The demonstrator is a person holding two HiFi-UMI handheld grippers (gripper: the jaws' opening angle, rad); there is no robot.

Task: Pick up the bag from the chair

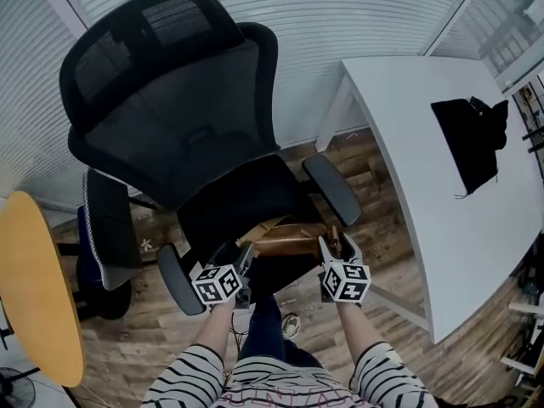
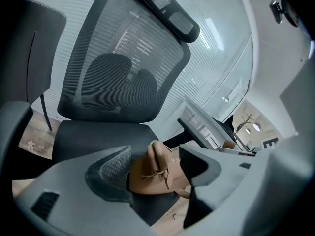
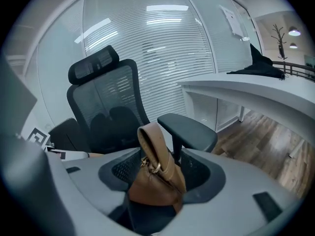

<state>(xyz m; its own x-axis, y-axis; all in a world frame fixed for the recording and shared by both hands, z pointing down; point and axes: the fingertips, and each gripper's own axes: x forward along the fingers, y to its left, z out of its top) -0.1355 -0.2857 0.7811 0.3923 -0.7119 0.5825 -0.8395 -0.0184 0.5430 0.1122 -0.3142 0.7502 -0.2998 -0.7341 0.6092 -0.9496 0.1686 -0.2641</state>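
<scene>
A small brown leather bag (image 1: pixel 285 243) hangs over the front edge of the black mesh office chair's seat (image 1: pixel 246 198), held from both sides. My left gripper (image 1: pixel 245 272) is shut on the bag's left end, and in the left gripper view the bag (image 2: pixel 150 178) sits pinched between the jaws of that gripper (image 2: pixel 157 168). My right gripper (image 1: pixel 333 246) is shut on the right end; in the right gripper view the bag's strap and ring (image 3: pixel 156 167) rise between the jaws of that gripper (image 3: pixel 162 177). I cannot tell whether the bag still touches the seat.
The chair's armrests (image 1: pixel 333 187) flank the bag on both sides. A white table (image 1: pixel 442 228) with a black cloth (image 1: pixel 472 138) stands to the right. A yellow round table (image 1: pixel 34 287) and a second chair (image 1: pixel 106 228) stand to the left. The person's legs are below the chair.
</scene>
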